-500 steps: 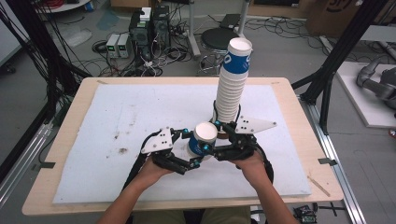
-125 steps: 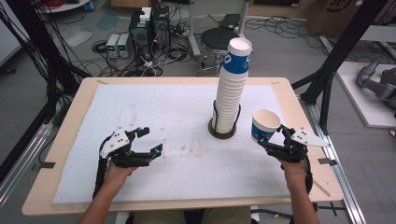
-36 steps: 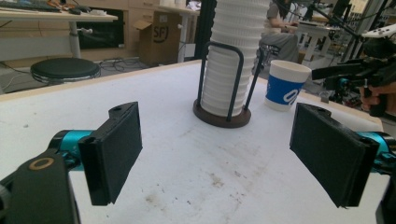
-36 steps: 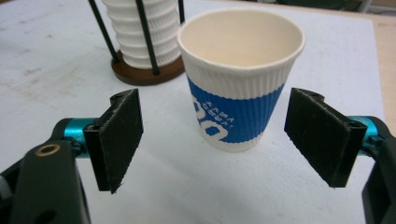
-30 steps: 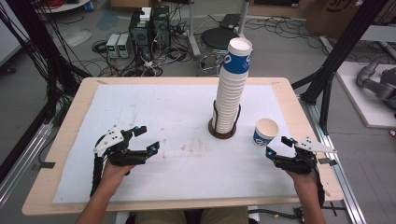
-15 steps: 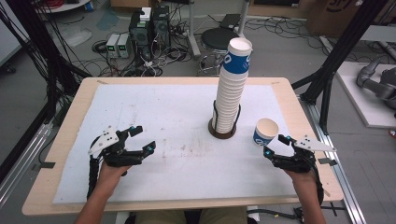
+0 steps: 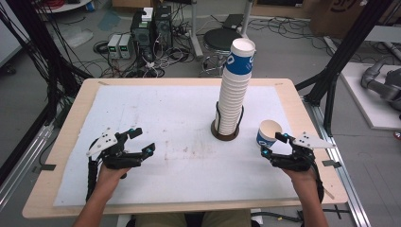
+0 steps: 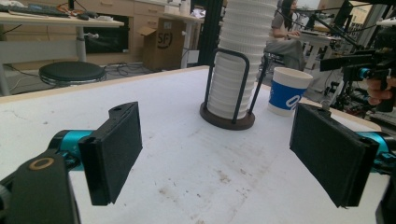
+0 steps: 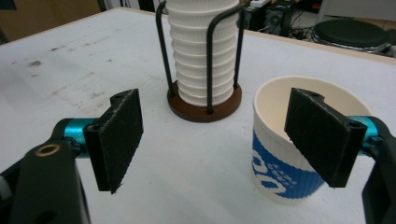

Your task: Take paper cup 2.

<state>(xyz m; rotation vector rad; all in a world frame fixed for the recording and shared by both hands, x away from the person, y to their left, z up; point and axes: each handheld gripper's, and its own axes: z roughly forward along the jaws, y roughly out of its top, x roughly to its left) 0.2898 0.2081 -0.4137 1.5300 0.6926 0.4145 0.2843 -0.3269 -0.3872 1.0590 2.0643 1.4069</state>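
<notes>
Single paper cup released beside the stack; both jaw sets spread.

My left gripper (image 7: 142, 142) hovers over the counter (image 7: 61, 142) with jaws spread and empty. The stack of paper cups (image 7: 235, 87) stands in its wire holder (image 7: 226, 126). The single paper cup (image 7: 268, 134) stands upright right of the holder, just ahead of my right gripper (image 7: 274, 144), jaws spread, not pinching it. I judge the cup light and easily crushed: grip gently across the mid-wall. Four seconds ago the right gripper held this cup aloft; it now rests on the counter.

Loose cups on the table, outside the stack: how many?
1. The loose cup stands upright on the mat, right of the cup stack in its holder, just ahead of the right gripper, whose jaws are open.
</notes>
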